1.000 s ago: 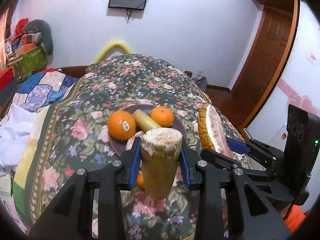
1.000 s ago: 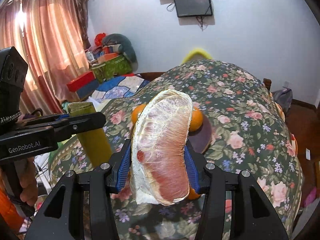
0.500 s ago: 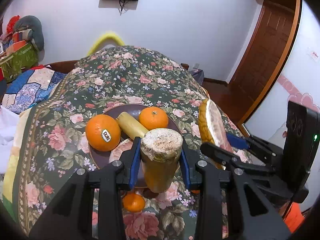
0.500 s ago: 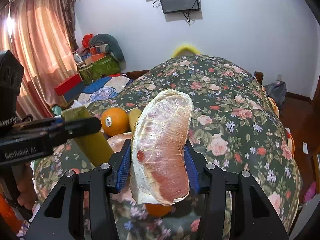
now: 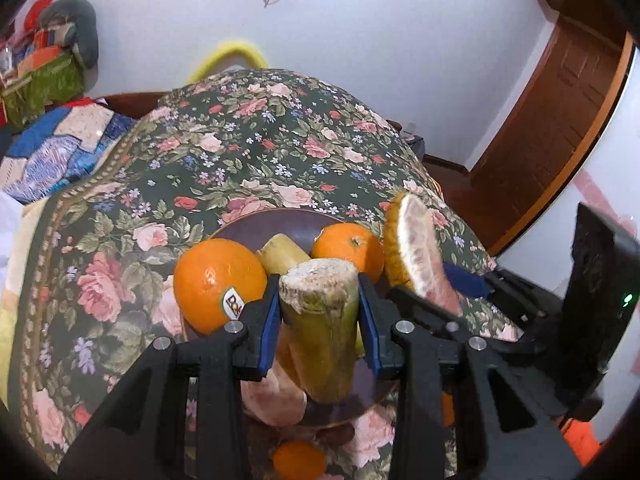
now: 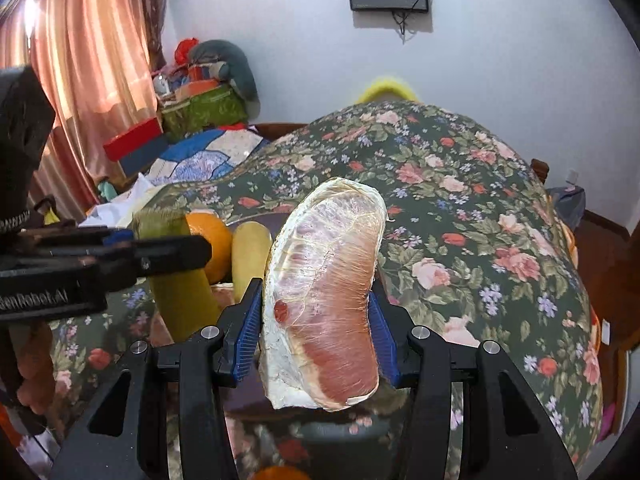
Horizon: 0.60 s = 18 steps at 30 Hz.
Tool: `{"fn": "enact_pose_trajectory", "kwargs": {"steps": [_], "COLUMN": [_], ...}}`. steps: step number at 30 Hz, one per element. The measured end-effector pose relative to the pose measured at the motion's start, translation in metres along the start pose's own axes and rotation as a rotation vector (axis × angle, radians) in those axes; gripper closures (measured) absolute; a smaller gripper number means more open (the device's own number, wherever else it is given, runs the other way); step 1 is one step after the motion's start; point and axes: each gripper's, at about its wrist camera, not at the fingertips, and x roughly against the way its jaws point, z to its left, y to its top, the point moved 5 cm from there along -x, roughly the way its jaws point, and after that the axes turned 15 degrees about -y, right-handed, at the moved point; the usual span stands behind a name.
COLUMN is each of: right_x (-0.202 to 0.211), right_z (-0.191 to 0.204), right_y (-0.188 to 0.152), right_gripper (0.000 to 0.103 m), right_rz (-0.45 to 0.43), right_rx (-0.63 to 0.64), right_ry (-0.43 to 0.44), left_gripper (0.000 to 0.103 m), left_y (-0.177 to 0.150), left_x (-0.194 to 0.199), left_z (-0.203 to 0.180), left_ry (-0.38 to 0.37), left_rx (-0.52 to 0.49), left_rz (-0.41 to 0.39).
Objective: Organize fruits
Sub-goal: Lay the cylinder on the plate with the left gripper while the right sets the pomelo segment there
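Cane [image 5: 322,332]: stiff, fibrous, probably hefty for its size, with a waxy skin that could slip. Best pinched across the round near mid-length, as now, clenched upright in the jaws of the left gripper [image 5: 319,308] over the near part of the plate [image 5: 296,222]. Wedge [image 6: 332,288] of pomelo: soft, juicy, film-wrapped (slick wrap, flesh easily bruised), so light pressure only, on the flat sides. Gripped that way in the jaws of the right gripper [image 6: 316,320], standing on end just right of the plate. Already on the plate: two oranges [image 5: 218,280], a second cane piece and a pale chunk under the held cane. Both grippers side by side, tilted down toward the floral tabletop [image 5: 240,152], close enough that the two loads could bump when set down.
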Motion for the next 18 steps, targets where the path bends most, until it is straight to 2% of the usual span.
{"fn": "enact_pose_trajectory", "kwargs": {"steps": [3, 10, 15, 18], "right_x": [-0.009, -0.018, -0.02, -0.021], "right_z": [0.003, 0.003, 0.004, 0.002], "right_y": [0.001, -0.004, -0.006, -0.007], "right_gripper": [0.057, 0.056, 0.056, 0.055], "right_rz": [0.015, 0.038, 0.051, 0.066], "right_rx": [0.012, 0.024, 0.028, 0.022], "right_ry": [0.005, 0.008, 0.005, 0.003], "left_gripper": [0.067, 0.067, 0.066, 0.062], "left_y": [0.002, 0.004, 0.006, 0.007], "left_x": [-0.006, -0.013, -0.015, -0.013], "left_z": [0.003, 0.001, 0.006, 0.007], "left_ry": [-0.002, 0.058, 0.078, 0.099], "left_rx": [0.004, -0.053, -0.048, -0.056], "left_rz": [0.0, -0.003, 0.005, 0.002]}}
